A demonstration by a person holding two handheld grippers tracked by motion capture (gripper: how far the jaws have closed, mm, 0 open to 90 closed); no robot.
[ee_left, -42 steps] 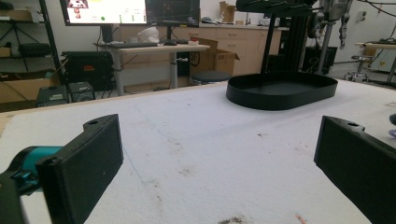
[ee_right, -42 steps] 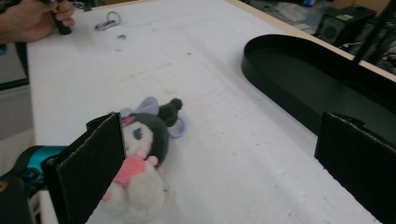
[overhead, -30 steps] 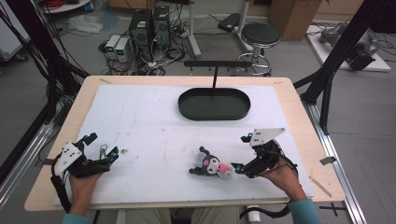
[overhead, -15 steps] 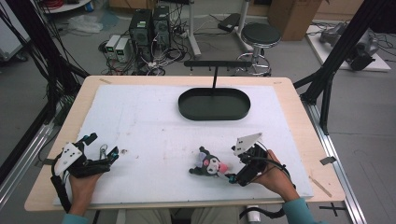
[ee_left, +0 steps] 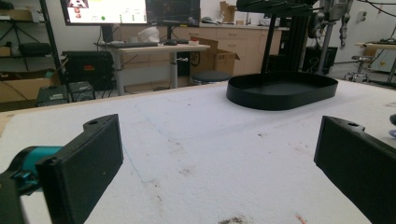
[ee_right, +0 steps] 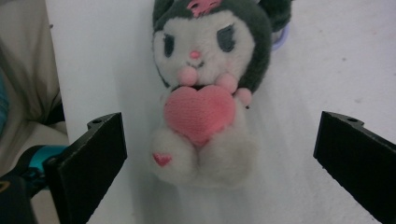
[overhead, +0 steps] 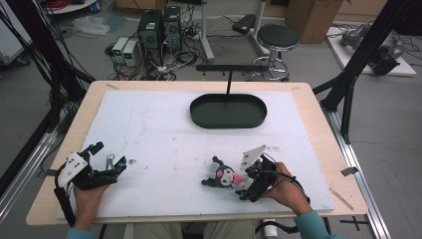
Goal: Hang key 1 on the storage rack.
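Right hand-held gripper (overhead: 246, 185) w/ jaws wide apart either side of the plush toy (overhead: 224, 176), lying on table (overhead: 164, 129) well short of black tray (overhead: 228, 110); left hand-held gripper (overhead: 107, 169) wide, empty — risk: off-centre close pinches only fluff, toy slips.

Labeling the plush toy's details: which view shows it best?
The right gripper view: the plush toy sits close between the open jaws, face and pink heart clear. The high view shows it small, lying by the right gripper. The left gripper view catches at most a blurred sliver at its right edge.
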